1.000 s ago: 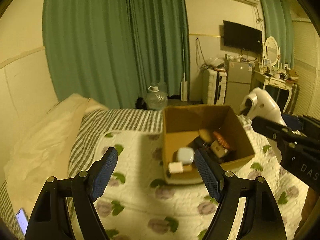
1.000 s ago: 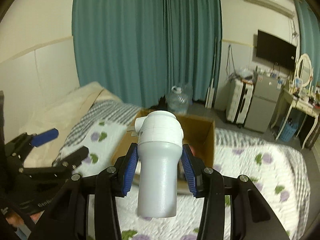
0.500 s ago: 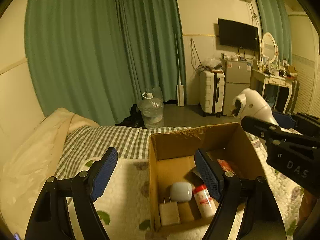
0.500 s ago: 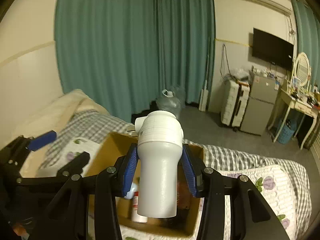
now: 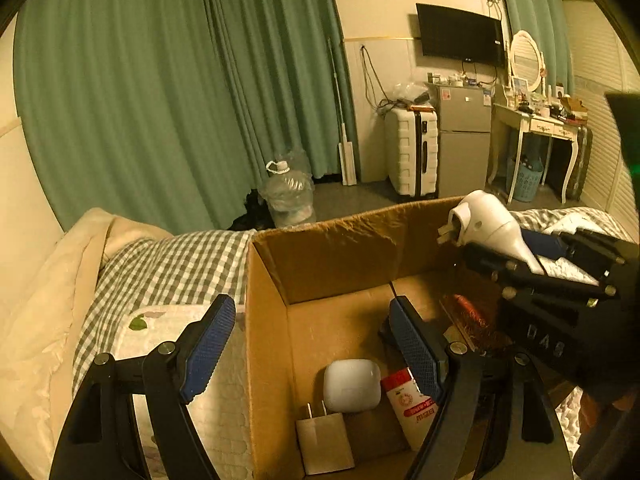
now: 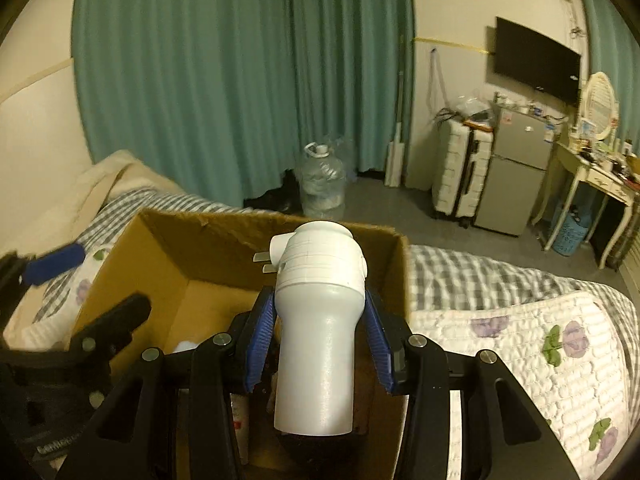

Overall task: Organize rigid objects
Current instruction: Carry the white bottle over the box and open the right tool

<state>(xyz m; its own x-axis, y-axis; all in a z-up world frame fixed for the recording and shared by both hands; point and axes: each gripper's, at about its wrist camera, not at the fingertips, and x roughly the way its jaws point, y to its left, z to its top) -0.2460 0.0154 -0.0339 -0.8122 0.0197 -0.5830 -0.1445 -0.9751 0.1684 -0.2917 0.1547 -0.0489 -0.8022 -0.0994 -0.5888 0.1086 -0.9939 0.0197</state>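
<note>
White plug-in device [image 6: 318, 336] sits clamped between the right gripper [image 6: 318, 344] pads, hanging over the cardboard box [image 6: 168, 240] on the bed. The left gripper [image 5: 312, 356] gapes empty, straddling the box's near-left wall.

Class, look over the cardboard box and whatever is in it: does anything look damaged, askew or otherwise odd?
Nothing is spilled or broken. The cardboard box has a slightly frayed, dented back rim. Inside, the red-labelled white bottle lies on its side beside a white case. The right gripper holds a white plug-in device over the box.
</note>
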